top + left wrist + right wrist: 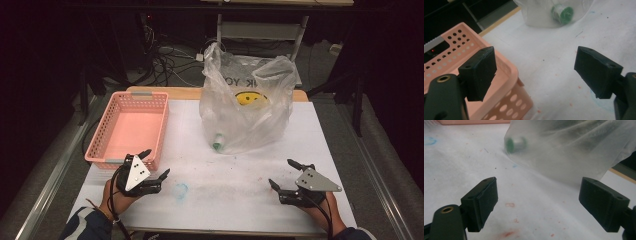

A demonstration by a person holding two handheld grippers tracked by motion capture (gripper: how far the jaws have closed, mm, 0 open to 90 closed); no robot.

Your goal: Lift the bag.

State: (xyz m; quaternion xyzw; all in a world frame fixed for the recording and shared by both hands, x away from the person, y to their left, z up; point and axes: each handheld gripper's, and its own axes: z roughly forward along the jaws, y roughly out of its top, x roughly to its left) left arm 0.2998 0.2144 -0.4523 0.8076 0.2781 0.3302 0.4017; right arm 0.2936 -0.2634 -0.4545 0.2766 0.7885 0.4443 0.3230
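Note:
A clear plastic bag point(245, 102) with a yellow smiley print stands at the back middle of the white table point(225, 195). A bottle with a green cap point(218, 141) lies inside it near the front; the left gripper view has the cap point(564, 11) at the top, the right gripper view has it point(514, 143) blurred behind the bag point(574, 147). My left gripper point(155, 164) is open, beside the near right corner of the pink basket point(127, 127). My right gripper point(285, 172) is open at the front right, empty.
The pink perforated basket point(509, 75) is empty and sits at the table's back left. A blue scribble point(181, 191) and red specks mark the table surface. Cables and a stand's legs point(260, 30) lie on the floor behind the table.

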